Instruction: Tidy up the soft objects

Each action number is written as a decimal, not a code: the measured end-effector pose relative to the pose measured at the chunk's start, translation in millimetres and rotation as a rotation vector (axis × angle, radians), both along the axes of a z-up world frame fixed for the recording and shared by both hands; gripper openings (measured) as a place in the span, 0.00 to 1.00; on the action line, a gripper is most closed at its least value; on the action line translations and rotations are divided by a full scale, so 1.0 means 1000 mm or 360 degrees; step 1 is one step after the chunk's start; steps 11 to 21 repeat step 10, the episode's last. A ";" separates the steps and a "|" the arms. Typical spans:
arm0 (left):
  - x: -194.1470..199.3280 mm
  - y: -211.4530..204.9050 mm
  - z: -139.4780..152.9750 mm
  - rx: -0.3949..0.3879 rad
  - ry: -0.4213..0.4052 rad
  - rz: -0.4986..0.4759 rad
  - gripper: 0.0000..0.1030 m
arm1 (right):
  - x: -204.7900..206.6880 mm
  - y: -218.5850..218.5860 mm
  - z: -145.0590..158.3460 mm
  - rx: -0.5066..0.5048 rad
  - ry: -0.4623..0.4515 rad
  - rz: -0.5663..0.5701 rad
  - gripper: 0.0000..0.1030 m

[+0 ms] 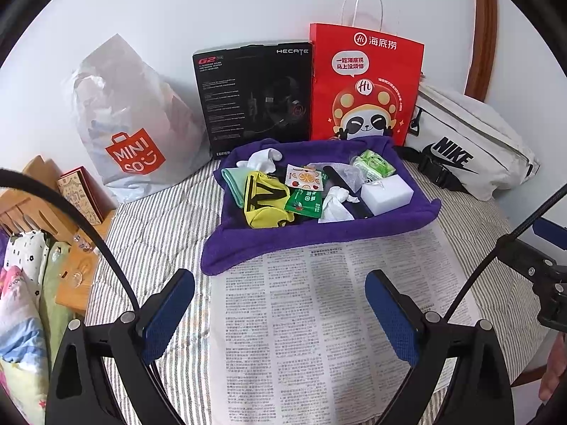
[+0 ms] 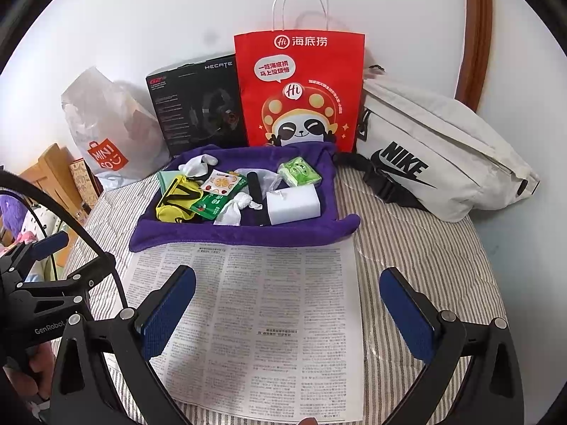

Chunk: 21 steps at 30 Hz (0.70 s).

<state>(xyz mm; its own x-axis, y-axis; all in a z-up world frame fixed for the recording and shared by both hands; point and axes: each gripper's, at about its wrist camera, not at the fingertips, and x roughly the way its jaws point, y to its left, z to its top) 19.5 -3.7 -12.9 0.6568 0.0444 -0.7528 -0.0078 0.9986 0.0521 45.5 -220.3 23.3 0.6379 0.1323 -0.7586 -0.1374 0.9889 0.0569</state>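
Observation:
A purple towel (image 1: 319, 237) (image 2: 248, 233) lies on the striped bed with small things piled on it: a yellow pouch (image 1: 264, 200) (image 2: 175, 202), white socks (image 1: 264, 157) (image 2: 235, 209), a white sponge block (image 1: 386, 194) (image 2: 292, 203), a green tissue pack (image 1: 375, 164) (image 2: 299, 171), a green sachet (image 1: 304, 203) and a fruit-print packet (image 2: 219, 182). A newspaper sheet (image 1: 319, 318) (image 2: 255, 318) lies in front of the towel. My left gripper (image 1: 280, 315) hovers open over the newspaper, empty. My right gripper (image 2: 287, 313) is open over it too, holding nothing.
Against the wall stand a white Miniso bag (image 1: 131, 134) (image 2: 106, 131), a black headset box (image 1: 253, 99) (image 2: 198, 106), a red paper bag (image 1: 365, 85) (image 2: 301, 92) and a white Nike waist bag (image 1: 467, 141) (image 2: 436, 156). A wooden bedside shelf (image 1: 71, 248) and folded clothes (image 1: 21, 301) lie left.

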 end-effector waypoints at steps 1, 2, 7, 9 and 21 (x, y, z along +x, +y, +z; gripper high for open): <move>0.000 0.000 0.000 0.0000 0.0000 -0.0001 0.95 | 0.000 0.000 0.000 -0.0001 0.0000 0.0000 0.99; 0.000 0.000 0.000 0.0001 -0.0002 0.0000 0.95 | 0.000 0.000 0.000 -0.0001 0.0000 -0.0002 0.99; 0.000 0.000 0.000 0.0004 -0.0006 -0.0002 0.95 | -0.001 0.002 0.000 -0.0004 0.0006 -0.0003 0.99; 0.000 0.000 0.000 0.0009 -0.0012 -0.0004 0.98 | -0.001 0.003 -0.001 -0.0001 0.0012 -0.0002 0.99; -0.001 -0.001 0.000 0.0024 -0.0030 -0.0006 0.99 | -0.001 0.004 -0.001 -0.0001 0.0014 -0.0001 0.99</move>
